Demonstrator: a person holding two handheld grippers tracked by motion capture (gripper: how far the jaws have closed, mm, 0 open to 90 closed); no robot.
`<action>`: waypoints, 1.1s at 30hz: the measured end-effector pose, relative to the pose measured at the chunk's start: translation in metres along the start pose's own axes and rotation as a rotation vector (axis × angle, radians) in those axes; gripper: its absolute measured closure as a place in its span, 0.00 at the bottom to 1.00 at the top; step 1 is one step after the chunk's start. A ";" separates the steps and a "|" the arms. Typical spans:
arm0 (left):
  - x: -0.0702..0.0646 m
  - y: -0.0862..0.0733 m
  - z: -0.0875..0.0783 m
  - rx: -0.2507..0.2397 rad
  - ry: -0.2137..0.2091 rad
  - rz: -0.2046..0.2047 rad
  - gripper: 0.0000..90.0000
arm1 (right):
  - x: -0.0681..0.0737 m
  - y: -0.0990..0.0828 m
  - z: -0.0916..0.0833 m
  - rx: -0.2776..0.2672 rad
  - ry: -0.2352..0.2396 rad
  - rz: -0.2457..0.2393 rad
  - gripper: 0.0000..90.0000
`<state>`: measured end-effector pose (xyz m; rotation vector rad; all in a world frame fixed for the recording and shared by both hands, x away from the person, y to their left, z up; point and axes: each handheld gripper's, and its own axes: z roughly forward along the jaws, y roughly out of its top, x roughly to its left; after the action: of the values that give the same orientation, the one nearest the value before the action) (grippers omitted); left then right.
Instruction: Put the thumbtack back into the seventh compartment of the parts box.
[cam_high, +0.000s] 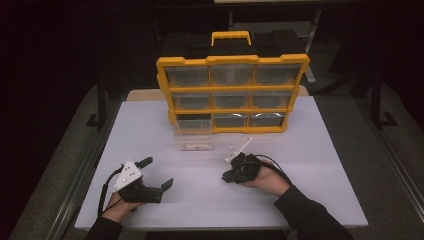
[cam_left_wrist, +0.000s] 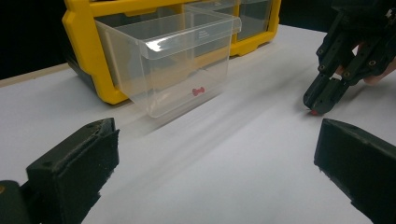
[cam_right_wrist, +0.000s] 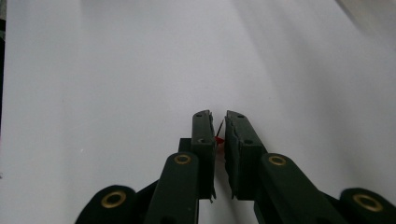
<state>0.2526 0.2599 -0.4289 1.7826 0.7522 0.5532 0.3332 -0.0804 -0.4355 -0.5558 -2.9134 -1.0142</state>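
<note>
1 small red pin (cam_right_wrist: 218, 138) sits pinched in the matte black right tool (cam_right_wrist: 219, 122).

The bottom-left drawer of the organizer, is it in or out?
Out: the clear drawer stands on the table before its empty slot, holding one red pin.

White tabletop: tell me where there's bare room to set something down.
Free: the white tabletop right of the right hand-held gripper, and the strip between it and the left hand-held gripper. Crowded: around the clear drawer before the yellow organizer.
</note>
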 end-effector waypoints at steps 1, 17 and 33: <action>0.000 0.000 0.000 -0.002 0.000 -0.002 0.00 | 0.000 0.000 -0.001 0.000 0.001 0.002 0.91; 0.000 0.000 0.000 -0.003 0.000 -0.001 0.00 | 0.000 0.009 -0.013 -0.039 -0.001 0.043 0.91; 0.000 0.000 0.000 -0.003 0.001 0.000 0.00 | -0.003 0.018 -0.023 -0.074 -0.006 0.035 0.91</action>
<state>0.2524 0.2602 -0.4287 1.7791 0.7519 0.5548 0.3392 -0.0823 -0.4067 -0.6117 -2.8703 -1.1219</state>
